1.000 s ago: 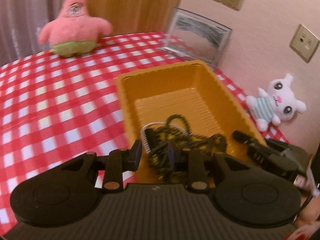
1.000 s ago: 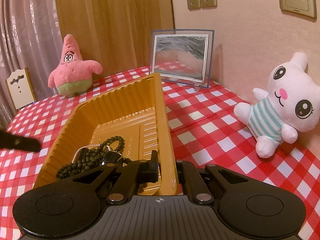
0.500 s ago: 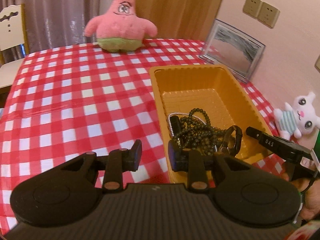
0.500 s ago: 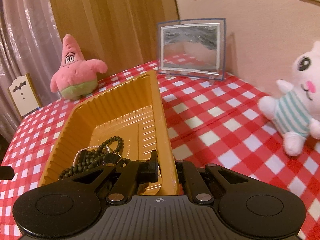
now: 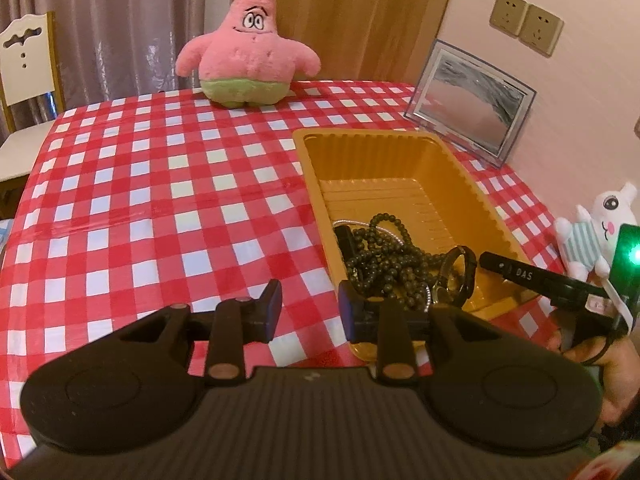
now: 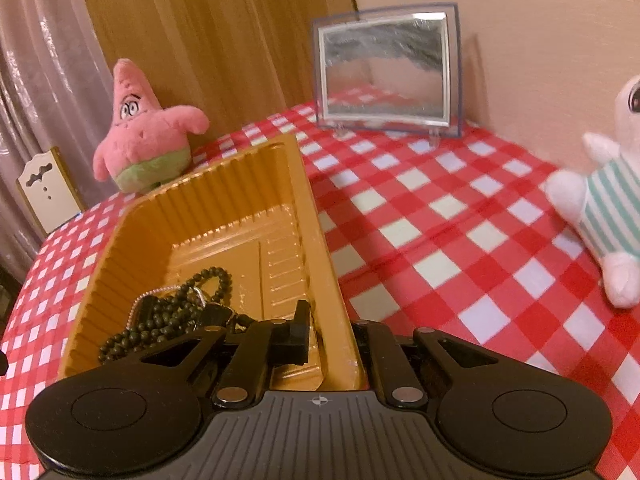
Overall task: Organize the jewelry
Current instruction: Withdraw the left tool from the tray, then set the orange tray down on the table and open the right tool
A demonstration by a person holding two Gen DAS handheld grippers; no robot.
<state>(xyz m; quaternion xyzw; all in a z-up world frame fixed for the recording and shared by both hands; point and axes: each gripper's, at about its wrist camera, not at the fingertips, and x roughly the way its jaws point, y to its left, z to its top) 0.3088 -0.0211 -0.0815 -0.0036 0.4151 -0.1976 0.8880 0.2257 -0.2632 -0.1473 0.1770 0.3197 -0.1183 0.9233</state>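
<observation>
Change since earlier: left gripper (image 5: 308, 314) has pulled back and up from the jewelry pile, so more of the desk (image 5: 160, 200) shows; right gripper (image 6: 330, 334) has tipped, and the wall sockets have left its view.
Left jaws: spread apart and empty, hovering over the desk just beside the tray's near left corner.
Right jaws: closed on the right wall of the tray (image 6: 320, 240), one finger inside and one outside; likely a steadying hold so that the tray stays put while pieces go in.
Tray position: toward the right edge of the desk, long side running away from the person; seen from the left wrist as tray (image 5: 460, 176).
Jewelry: all of it gathered at the near end of the tray, the far end bare.
Bead strands: dark bead necklace (image 5: 384, 256), tangled in loops; whether one strand or several, I cannot tell.
Silver chain: one thin chain (image 6: 160, 294) showing under the beads.
Watch: one dark-strapped watch (image 5: 456, 280) leaning at the right of the pile.
Plush toys: two; pink starfish (image 5: 248, 52) at the far edge, white bunny (image 6: 608, 208) at the right edge.
Framed picture: one picture frame (image 6: 388, 68) standing at the far right corner.
Progress, judged: no loose pieces lie on the cloth, so sorting seems nearly finished.
</observation>
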